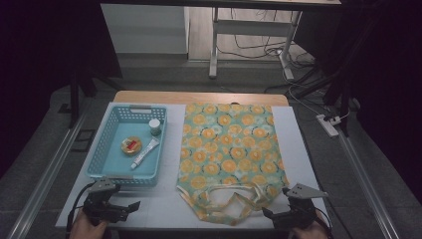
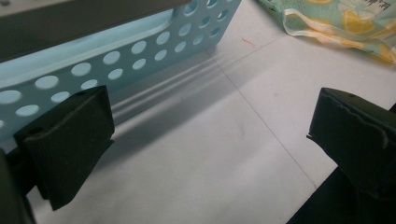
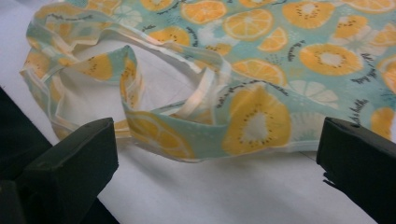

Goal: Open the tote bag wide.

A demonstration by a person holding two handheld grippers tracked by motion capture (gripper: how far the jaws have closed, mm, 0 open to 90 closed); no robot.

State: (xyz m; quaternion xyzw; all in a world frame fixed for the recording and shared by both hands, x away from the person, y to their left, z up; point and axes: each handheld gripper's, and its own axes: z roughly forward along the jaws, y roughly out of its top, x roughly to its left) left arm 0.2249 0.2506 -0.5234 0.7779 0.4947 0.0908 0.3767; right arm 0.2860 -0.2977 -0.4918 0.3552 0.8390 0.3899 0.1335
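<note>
We see a fruit-print tote bag [image 1: 230, 149] lying flat on the white table [image 1: 166, 204], handles [image 3: 140, 88] bunched at its near edge. Just left of it sits a blue basket [image 1: 99, 149] holding a small jar [image 1: 155, 126], a round tin [image 1: 131, 145] and a tube [image 1: 145, 153]. Left gripper [image 1: 133, 206] hovers near the basket's near wall, jaws spread, empty. Right gripper [image 1: 265, 214] sits just short of the handles, jaws spread wide, touching nothing.

right tool [image 3: 217, 154]: jaws wide apart, nothing between them | fabric bag [image 3: 280, 60]: teal, orange-slice print, flat on white counter [image 3: 210, 196] | looped handles [image 3: 135, 84]: crumpled just ahead
</note>
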